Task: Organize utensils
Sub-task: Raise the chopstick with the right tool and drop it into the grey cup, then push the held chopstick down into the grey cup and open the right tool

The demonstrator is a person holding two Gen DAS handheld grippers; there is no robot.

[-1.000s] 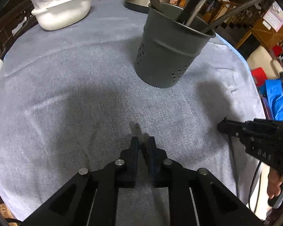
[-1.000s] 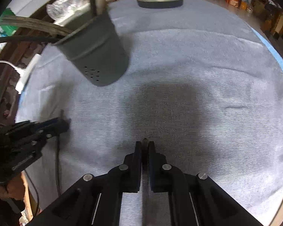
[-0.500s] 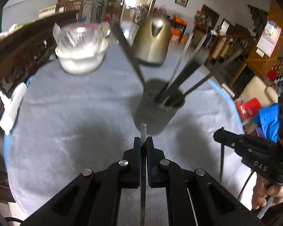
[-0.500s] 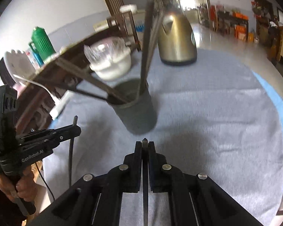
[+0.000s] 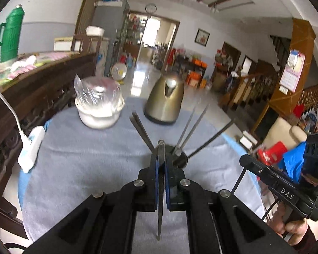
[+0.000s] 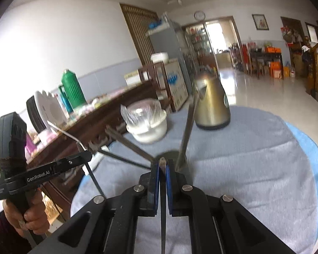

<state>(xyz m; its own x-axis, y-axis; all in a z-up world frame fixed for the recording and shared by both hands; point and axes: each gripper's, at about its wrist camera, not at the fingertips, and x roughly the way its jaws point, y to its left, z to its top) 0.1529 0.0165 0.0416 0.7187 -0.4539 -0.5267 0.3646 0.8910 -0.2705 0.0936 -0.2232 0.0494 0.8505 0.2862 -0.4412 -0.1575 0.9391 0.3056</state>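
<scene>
My left gripper (image 5: 161, 160) is shut on a thin metal utensil (image 5: 160, 190) that stands upright between its pads. My right gripper (image 6: 162, 165) is shut on another thin dark utensil (image 6: 163, 201), also upright. Both are raised above the grey cloth, level with the dark utensil holder (image 5: 179, 158), which is mostly hidden behind the fingers; it shows in the right wrist view (image 6: 169, 154) too. Several long utensils (image 5: 142, 131) lean out of the holder. The right gripper shows at the right of the left wrist view (image 5: 243, 162), the left gripper at the left of the right wrist view (image 6: 87, 154).
A gold kettle (image 5: 164, 101) and a white bowl with a plastic bag (image 5: 98, 108) stand at the far side of the round table with the grey cloth (image 5: 84, 169). A white power adapter (image 5: 30, 148) lies at the left edge, beside dark wooden furniture (image 5: 31, 89).
Both grippers lifted from the cloth and tilted up toward level, each carrying its utensil. The holder went from well ahead to just behind the fingertips.
</scene>
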